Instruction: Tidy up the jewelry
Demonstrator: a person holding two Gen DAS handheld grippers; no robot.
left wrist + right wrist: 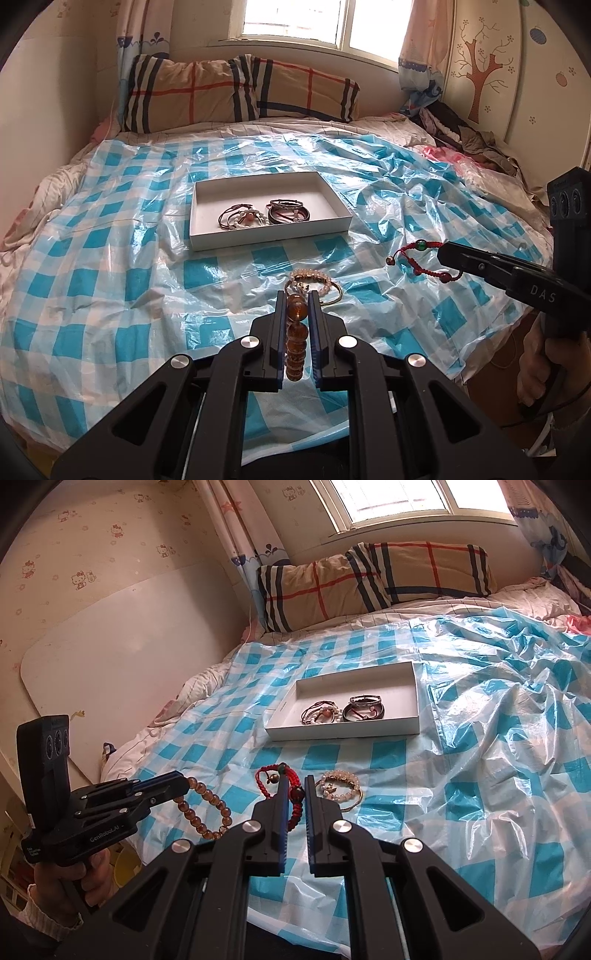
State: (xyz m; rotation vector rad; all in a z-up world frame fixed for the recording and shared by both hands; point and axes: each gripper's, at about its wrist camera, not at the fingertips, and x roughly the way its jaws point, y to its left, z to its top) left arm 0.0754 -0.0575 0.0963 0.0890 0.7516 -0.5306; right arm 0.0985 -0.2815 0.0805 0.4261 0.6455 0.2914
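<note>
**Both grippers loaded, tray ahead**

Left gripper (296, 295) jaws clamped on amber bead bracelet (296, 312); right gripper (295, 780) jaws clamped on red cord bracelet (293, 794). Both lifted off the checked plastic sheet (110, 258), probably headed for white tray (271, 238) already holding bracelets. Pearl bracelet (340, 788) lies loose near the jaws. Only right wrist view shows amber loop hanging full.

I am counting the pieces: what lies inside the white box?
The white box holds corded bead bracelets and dark bangles. They overlap, so the exact number cannot be seen.
</note>
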